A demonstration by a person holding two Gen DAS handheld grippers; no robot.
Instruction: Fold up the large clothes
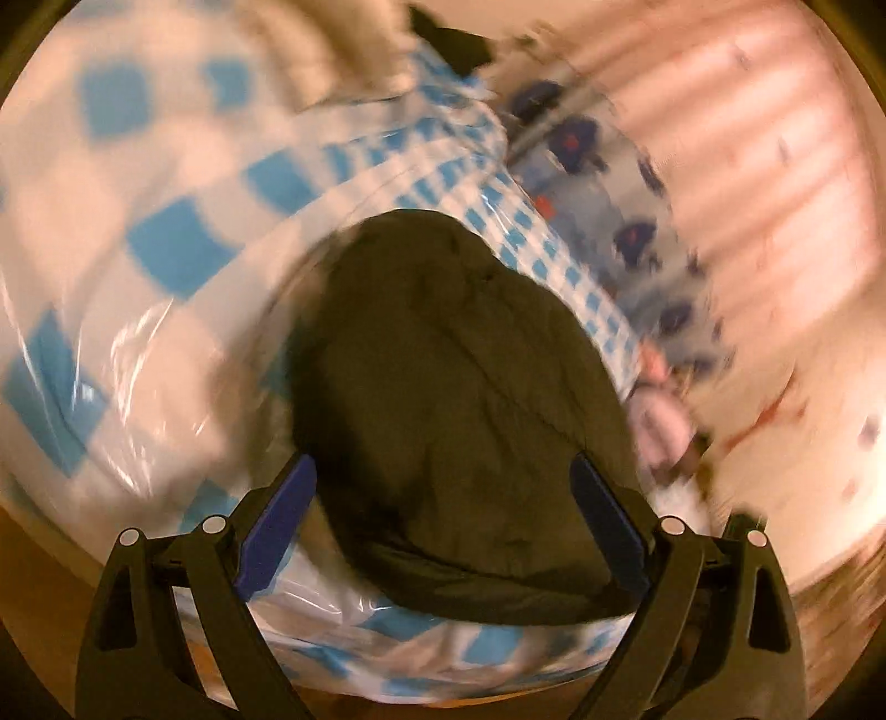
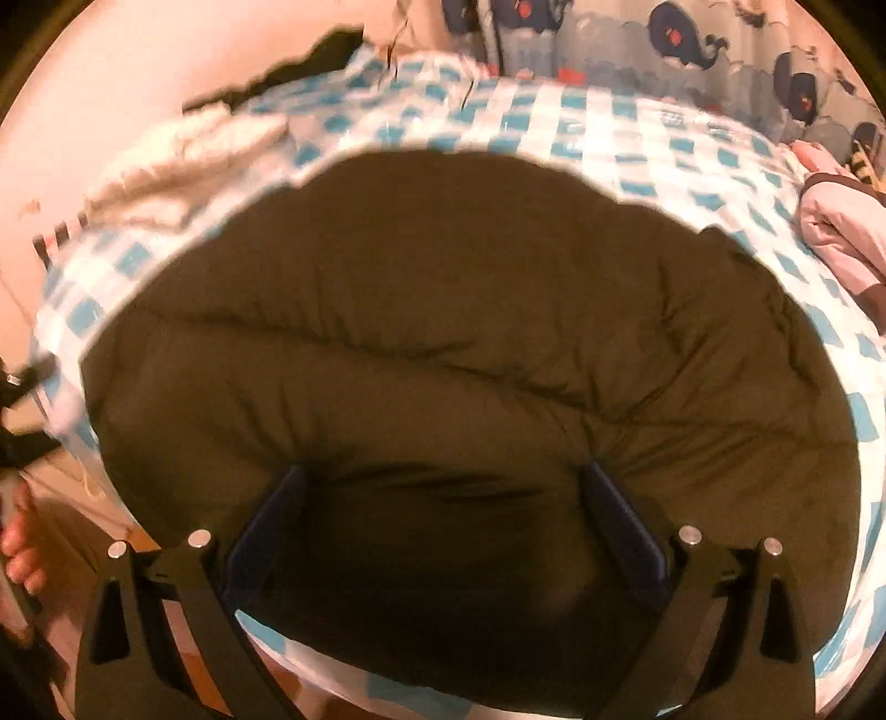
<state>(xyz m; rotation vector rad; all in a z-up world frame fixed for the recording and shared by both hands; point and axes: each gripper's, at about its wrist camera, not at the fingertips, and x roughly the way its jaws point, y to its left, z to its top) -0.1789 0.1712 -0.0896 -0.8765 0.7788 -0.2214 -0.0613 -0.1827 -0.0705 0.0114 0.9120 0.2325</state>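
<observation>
- Right gripper: jaws apart, blue pads straddling the near edge of the dark olive puffy jacket. Padding bulges between the pads; whether they pinch it yet can't be told, but they look wide open.
- Left gripper: jaws apart too, pads on either side of the jacket's near end. No clamp visible. The left wrist view is motion-blurred, so contact is uncertain.
- Jacket lies on the blue-and-white checked cover, which looks plastic-wrapped and glossy, on what seems to be a bed.
- Key relation: the jacket sits straight ahead of both sets of jaws, running away from them. In the right view it fills the frame, broad, with quilt seams running across. In the left view it narrows to a rounded far end, long axis pointing away and a bit left.
- Right gripper looks nearer and more over the bulk; the left sits at a narrower end or corner.
- Judgement: jacket looks part-bundled, fold not finished. The next move likely calls for closing on the near edge and carrying it toward the far end.
- Risk: slick puffy fill may slip from the pads, and the glossy cover may let it slide.
- Further out: a white fluffy textile far left, a pink garment at right, whale-print fabric behind.
- A person's bare foot shows at lower left of the right view.
</observation>
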